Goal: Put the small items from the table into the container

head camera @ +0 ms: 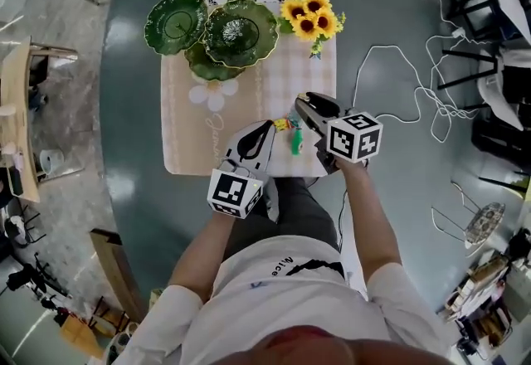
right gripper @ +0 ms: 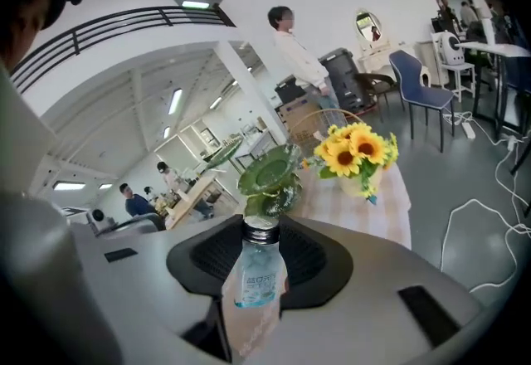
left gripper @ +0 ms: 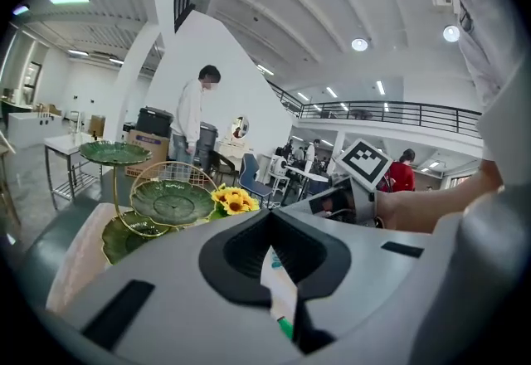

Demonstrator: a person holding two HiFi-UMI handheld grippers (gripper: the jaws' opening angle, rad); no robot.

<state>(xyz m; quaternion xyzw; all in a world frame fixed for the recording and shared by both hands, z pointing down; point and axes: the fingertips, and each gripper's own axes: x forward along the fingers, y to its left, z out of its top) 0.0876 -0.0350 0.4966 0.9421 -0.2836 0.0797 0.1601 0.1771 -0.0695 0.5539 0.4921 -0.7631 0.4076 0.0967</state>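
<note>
Both loaded. Left gripper (head camera: 267,128): fingers closed on a thin white packet (left gripper: 280,289), its green end toward the camera. Right gripper (head camera: 305,104): fingers clamped on a small clear bottle (right gripper: 259,272), dark cap pointing out ahead, long axis in line with the fingers.

You hold both over the near end of the table (head camera: 191,139). The container looks to be the green tiered leaf dishes (head camera: 241,31) at the far end, straight ahead across the cloth.

Key relation:
- In the right gripper view the dishes sit directly beyond the bottle cap, so that one is already aimed.
- In the left gripper view the dishes lie left of the finger line, so that one needs a swing left.
- Neither gripper looks clearly nearer.

The sunflowers (head camera: 311,15) stand just right of the dishes. My guess is that's the snag risk for the right side, so come in from the left of them.

A small green item (head camera: 295,142) and a yellow one (head camera: 282,124) appear to lie on the table between the grippers, not yet picked up.
</note>
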